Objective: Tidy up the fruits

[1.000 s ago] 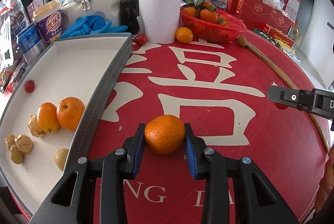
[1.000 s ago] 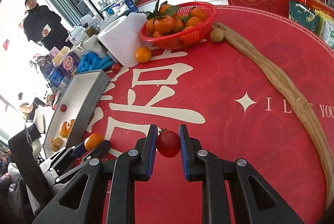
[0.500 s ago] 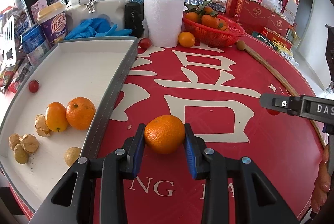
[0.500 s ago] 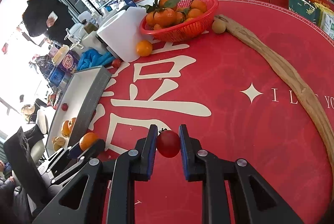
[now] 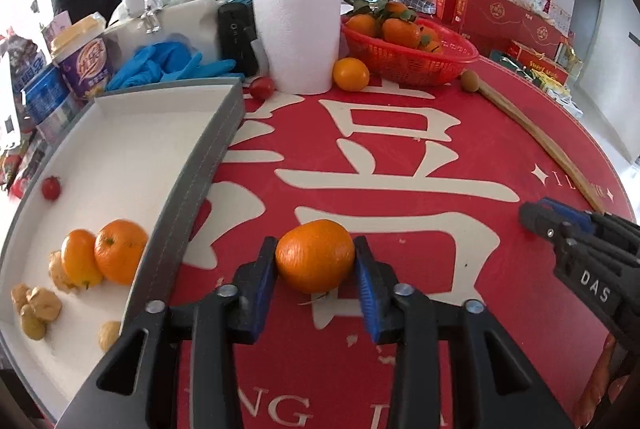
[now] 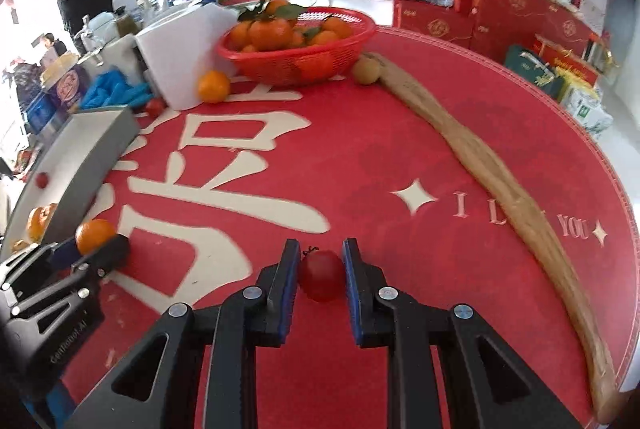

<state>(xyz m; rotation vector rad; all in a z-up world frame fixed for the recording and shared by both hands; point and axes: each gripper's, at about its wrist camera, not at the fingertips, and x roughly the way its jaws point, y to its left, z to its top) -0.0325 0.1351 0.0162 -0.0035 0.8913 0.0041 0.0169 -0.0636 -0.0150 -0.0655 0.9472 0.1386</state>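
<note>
orange mandarin (image 5: pixel 315 256), red tomato (image 6: pixel 322 275), white tray (image 5: pixel 120 157)

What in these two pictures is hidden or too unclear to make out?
- Left wrist view: the right gripper enters side-on, so whatever it holds is hidden by its own fingers.
- Left wrist view: the white tray is cut off at the lower-left edge.
- Right wrist view: the tray wall hides most of the fruit inside.
- Both views: the fruit deep inside the red basket is covered by the top mandarins.
</note>
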